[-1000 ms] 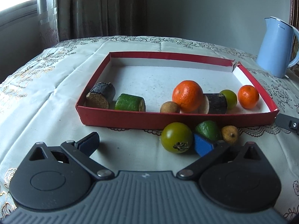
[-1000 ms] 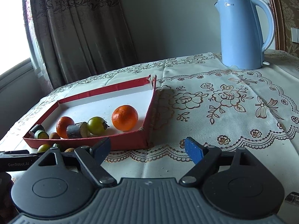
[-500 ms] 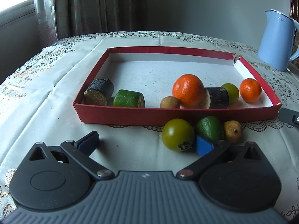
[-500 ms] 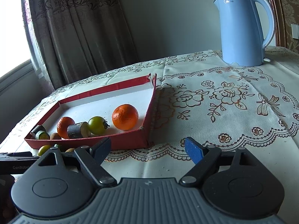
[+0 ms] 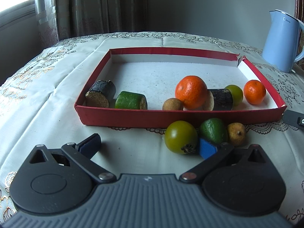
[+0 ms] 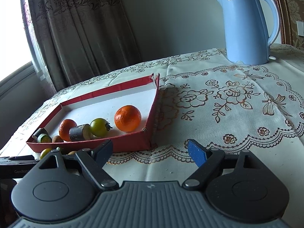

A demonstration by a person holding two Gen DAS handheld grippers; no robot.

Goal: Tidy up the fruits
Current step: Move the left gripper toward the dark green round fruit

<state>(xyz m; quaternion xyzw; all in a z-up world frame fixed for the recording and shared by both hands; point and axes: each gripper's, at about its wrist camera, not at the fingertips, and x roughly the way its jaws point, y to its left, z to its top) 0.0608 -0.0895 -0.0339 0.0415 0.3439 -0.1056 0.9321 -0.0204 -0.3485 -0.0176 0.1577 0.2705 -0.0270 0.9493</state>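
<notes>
A round green tomato lies outside the red box. Left tongs and right tongs are spread; its lower right side hides behind a blue pad.

Red tray, orange mandarins, blue kettle

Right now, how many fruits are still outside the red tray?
3, all against the red tray's near wall: green tomato, avocado, small brown fruit rightmost. Others may be hidden behind the left gripper.
</notes>
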